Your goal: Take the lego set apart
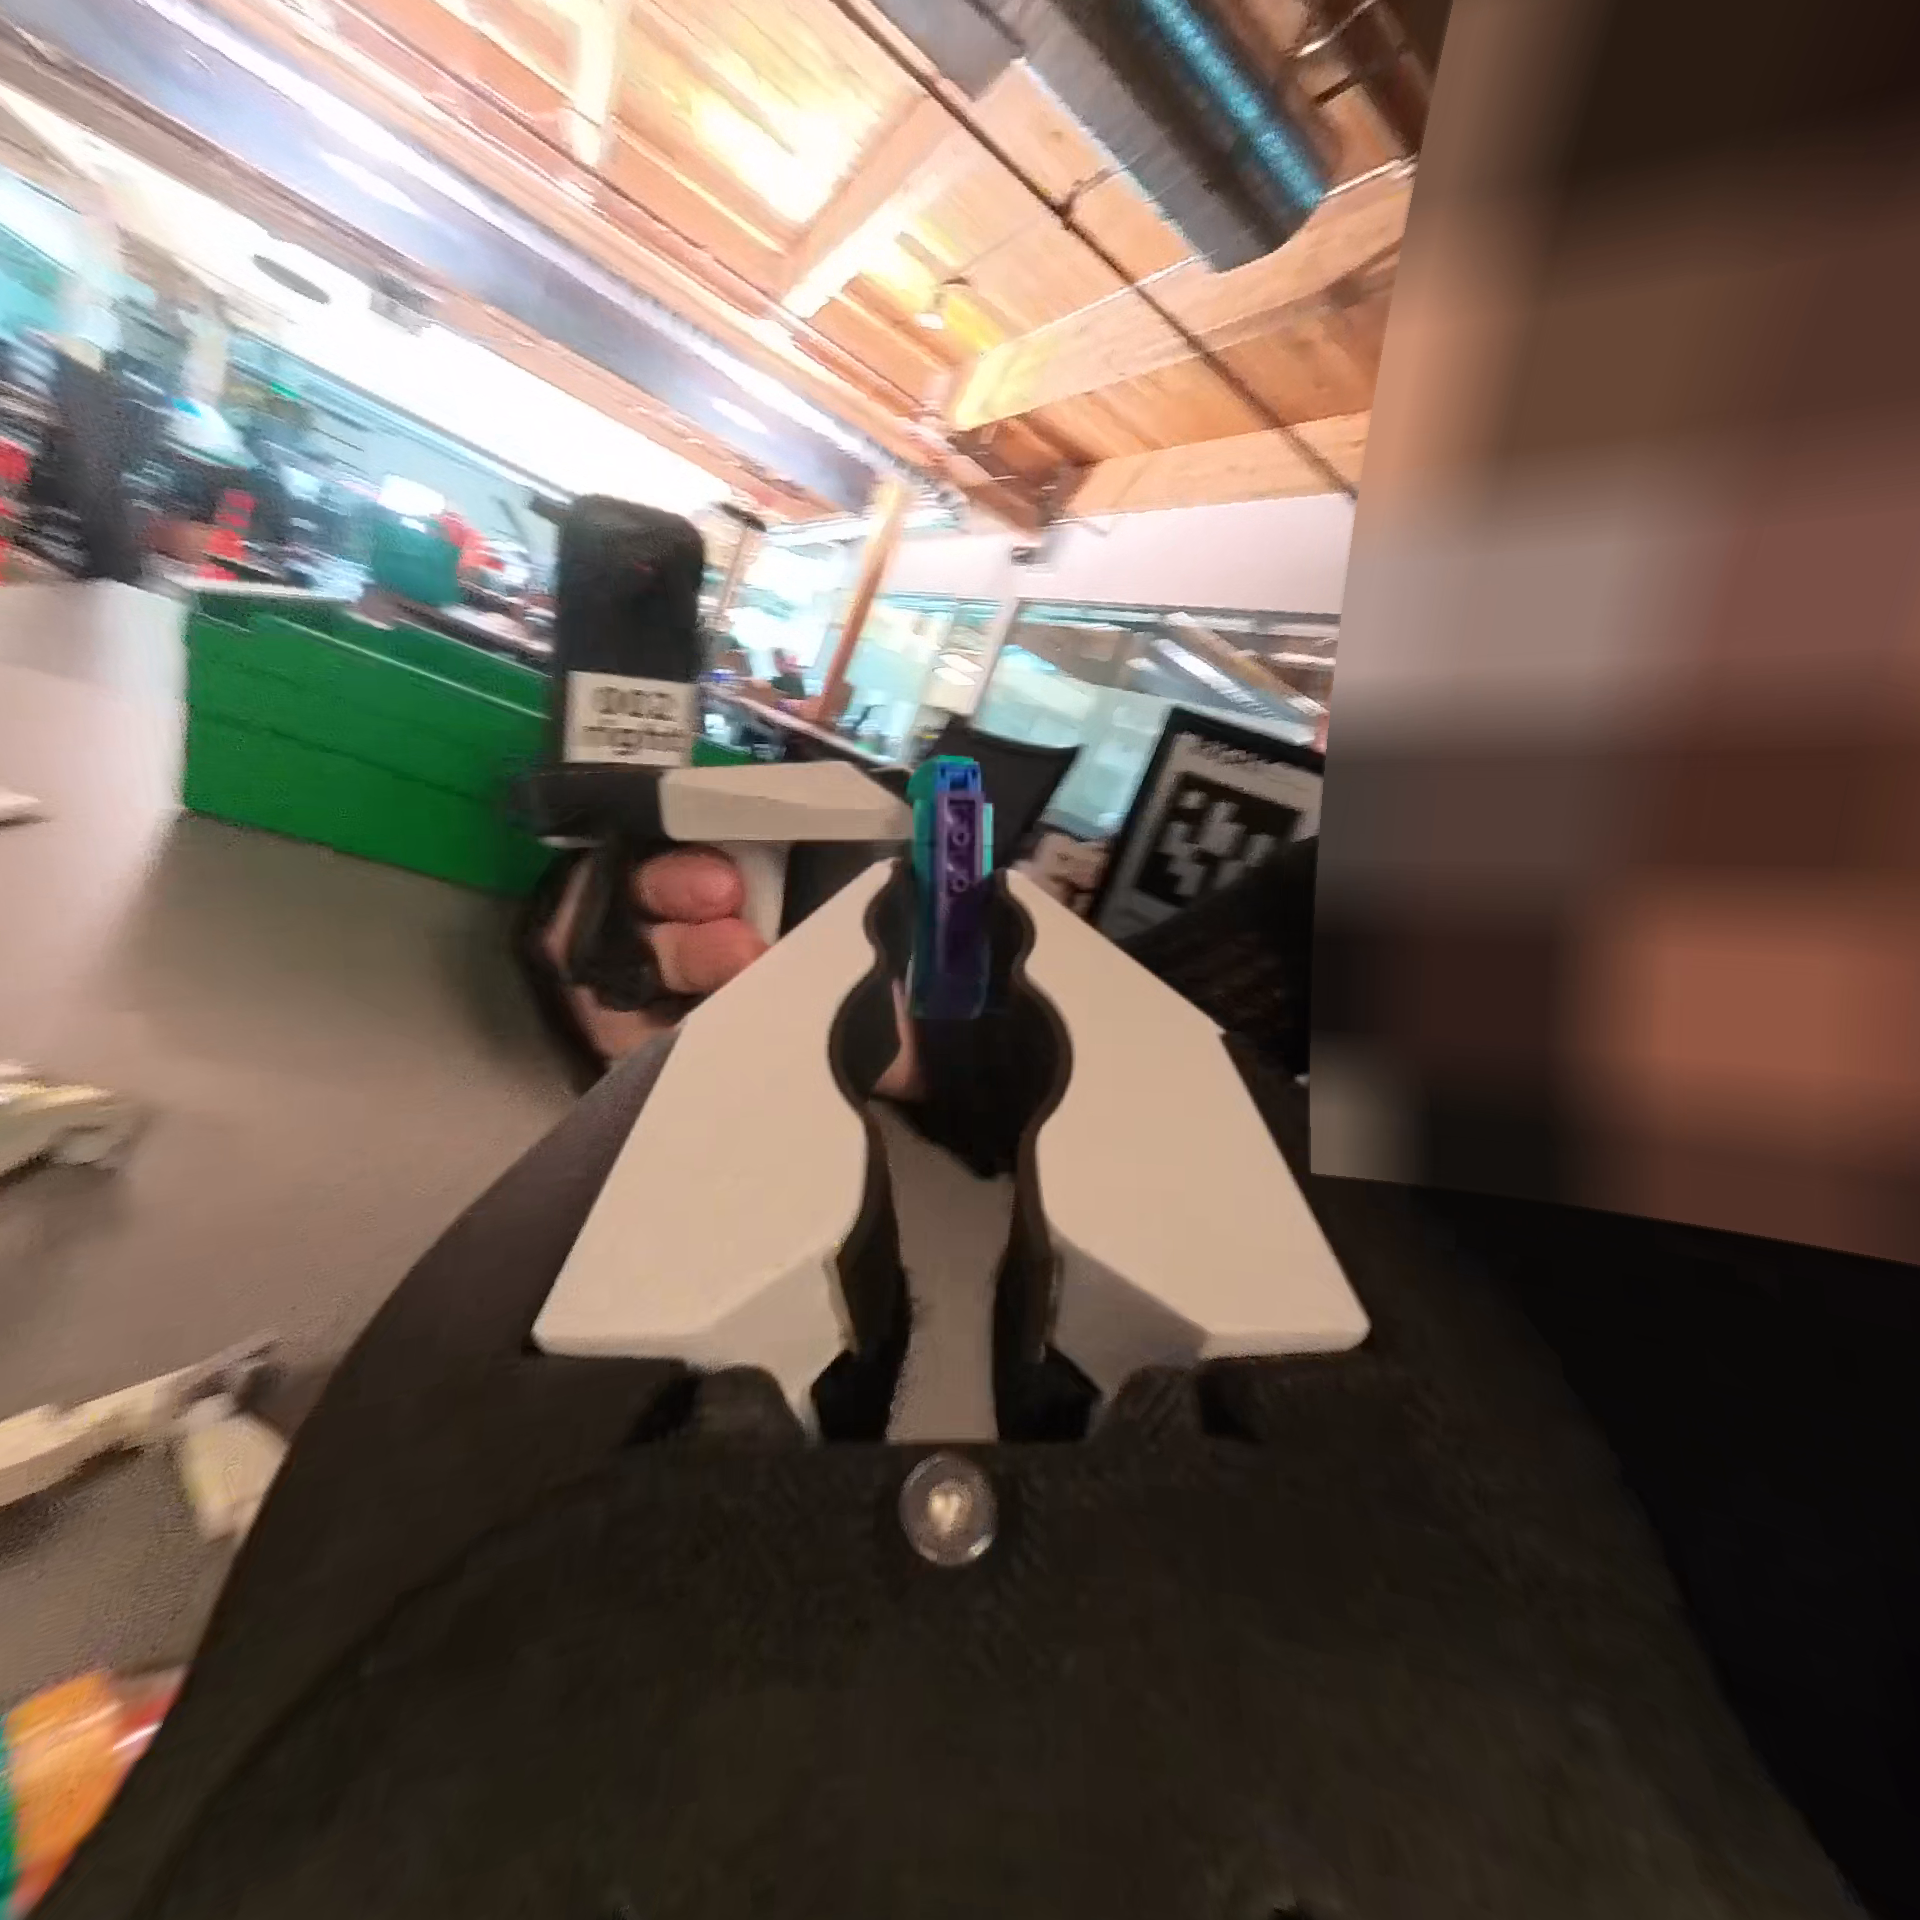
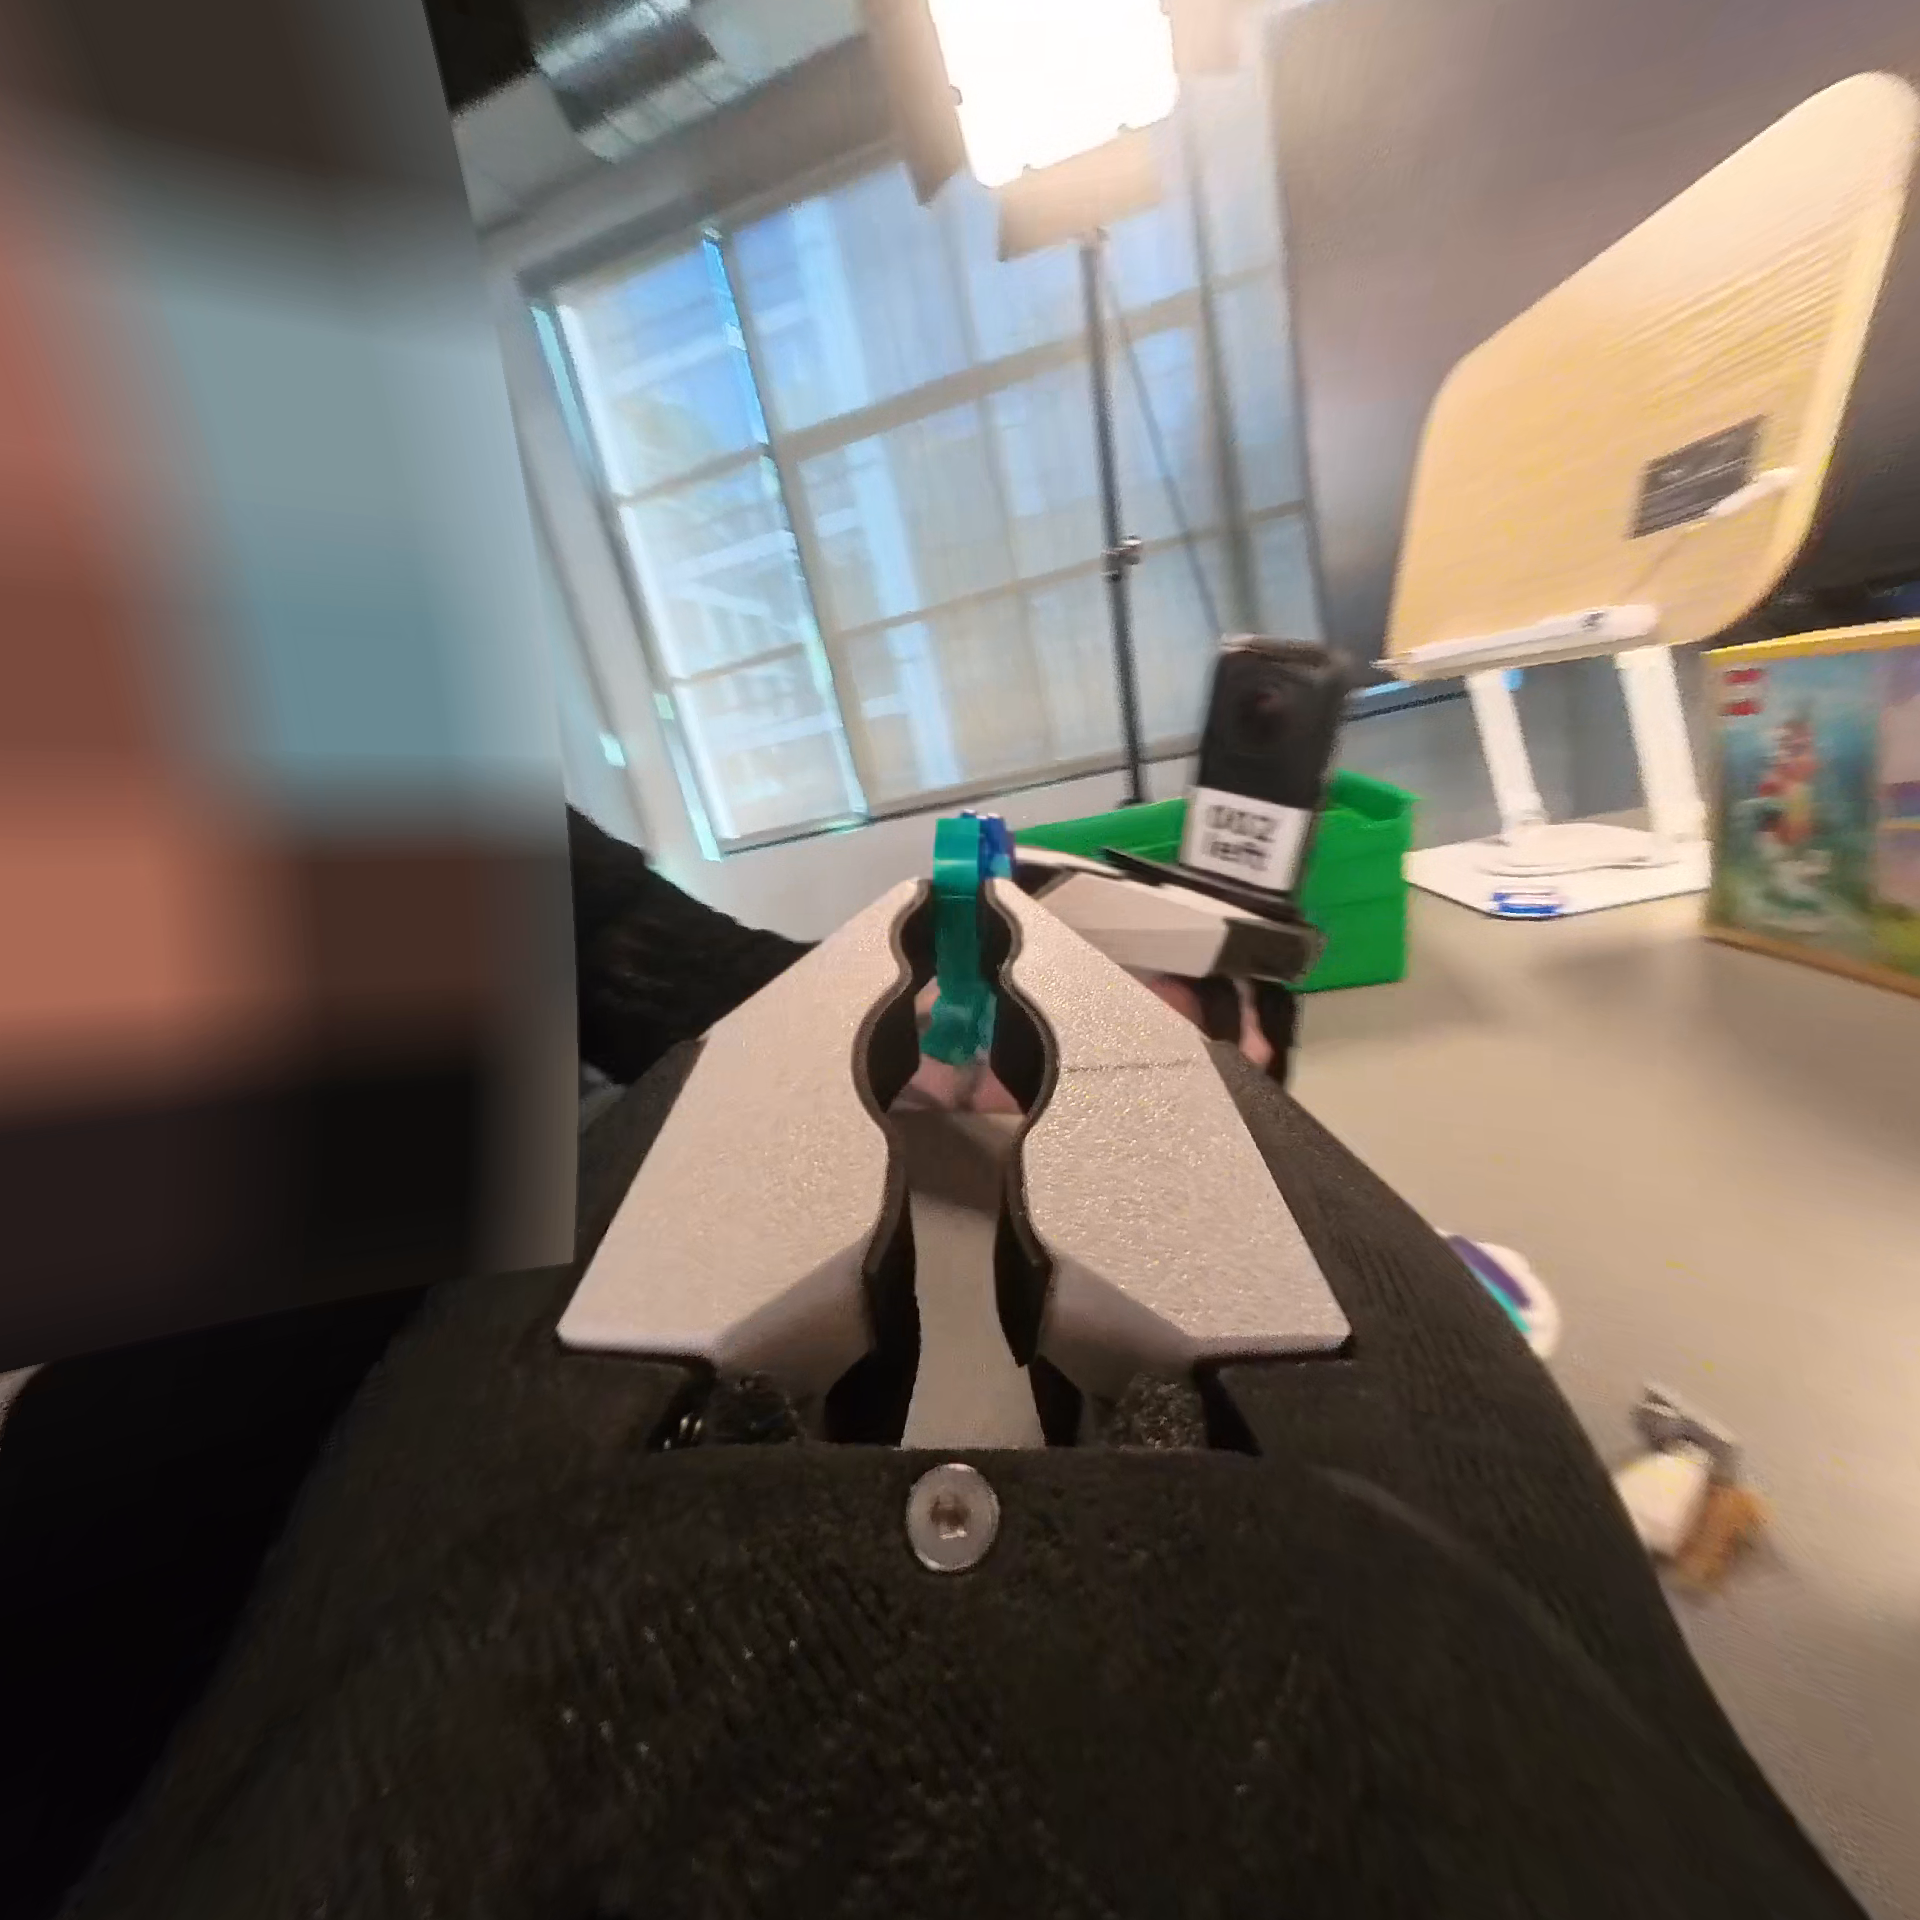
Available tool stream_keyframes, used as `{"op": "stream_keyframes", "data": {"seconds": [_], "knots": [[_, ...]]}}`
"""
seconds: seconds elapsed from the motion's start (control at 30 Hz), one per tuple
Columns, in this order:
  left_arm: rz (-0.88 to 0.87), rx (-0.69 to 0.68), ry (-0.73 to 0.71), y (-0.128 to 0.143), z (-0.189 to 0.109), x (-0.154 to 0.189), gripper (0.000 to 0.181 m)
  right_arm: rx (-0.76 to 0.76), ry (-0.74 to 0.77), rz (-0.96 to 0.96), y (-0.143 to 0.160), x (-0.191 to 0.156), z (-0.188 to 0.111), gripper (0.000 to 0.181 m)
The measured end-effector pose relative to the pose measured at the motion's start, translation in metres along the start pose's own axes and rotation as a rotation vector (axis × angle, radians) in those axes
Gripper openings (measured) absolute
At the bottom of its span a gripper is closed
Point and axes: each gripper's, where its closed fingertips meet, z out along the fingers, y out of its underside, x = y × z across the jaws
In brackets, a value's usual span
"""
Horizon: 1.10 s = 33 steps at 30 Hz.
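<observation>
Both grippers pinch one small lego piece, raised off the table.
The left gripper [image 1: 951, 883] clamps its purple-teal stack [image 1: 951, 894]; the right gripper [image 2: 961, 894] clamps the teal end, tips meeting.

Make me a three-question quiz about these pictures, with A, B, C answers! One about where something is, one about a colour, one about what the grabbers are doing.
1. Where is the green bin?
A. On the table behind the grippers
B. Hanging from the ceiling
C. Inside the picture box

2. What colour is the long piece facing the left gripper's camera?
A. Yellow
B. Purple
C. Orange

3. What are both grippers doing?
A. Lying open on the table
B. Clamped on the lego piece
C. Holding a pen

Answers:
1 A, it stands on the grey table past the fingers.
2 B, a purple plate backed by teal shows.
3 B, the right gripper and the left one pinch the same small build in the air.
</observation>
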Motion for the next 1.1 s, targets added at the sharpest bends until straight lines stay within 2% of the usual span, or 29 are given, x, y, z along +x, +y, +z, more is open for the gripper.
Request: {"op": "stream_keyframes", "data": {"seconds": [0.1, 0.2, 0.27, 0.3, 0.4, 0.47, 0.63, 0.73, 0.8, 0.97, 1.03, 1.1], "knots": [[-0.066, 0.019, 0.058, 0.0, 0.001, 0.003, 0.014, 0.017, -0.063, 0.067, 0.001, -0.005, 0.0, 0.006], [-0.057, 0.008, -0.014, 0.001, -0.003, -0.008, 0.014, 0.011, 0.009, 0.071, 0.002, 0.009, -0.006, 0.006], [-0.039, 0.009, -0.13, -0.002, -0.012, -0.024, 0.014, 0.0, 0.145, 0.058, 0.0, 0.03, -0.018, 0.006], [-0.03, -0.005, -0.235, -0.001, -0.019, -0.038, 0.014, -0.013, 0.212, 0.054, -0.001, 0.04, -0.025, 0.006], [-0.032, -0.156, -0.494, 0.014, -0.042, -0.071, 0.014, -0.071, 0.375, 0.103, 0.004, 0.065, -0.046, 0.006], [-0.032, -0.185, -0.528, 0.014, -0.047, -0.073, 0.014, -0.207, 0.469, 0.13, 0.021, 0.076, -0.057, 0.006], [-0.064, -0.083, -0.454, 0.003, -0.044, -0.065, 0.014, -0.648, 0.614, 0.11, 0.073, 0.079, -0.083, 0.007], [-0.08, -0.051, -0.423, 0.001, -0.042, -0.064, 0.014, -0.809, 0.655, 0.127, 0.095, 0.079, -0.094, 0.008], [-0.084, -0.039, -0.41, 0.0, -0.041, -0.063, 0.014, -0.879, 0.666, 0.158, 0.108, 0.079, -0.1, 0.017], [-0.081, -0.024, -0.405, 0.0, -0.04, -0.064, 0.014, -0.858, 0.642, 0.164, 0.107, 0.078, -0.094, 0.034], [-0.078, -0.004, -0.395, -0.001, -0.039, -0.063, 0.014, -0.761, 0.578, 0.123, 0.095, 0.074, -0.075, 0.037], [-0.08, 0.019, -0.38, -0.003, -0.036, -0.062, 0.014, -0.608, 0.492, 0.099, 0.077, 0.067, -0.049, 0.032]]}}
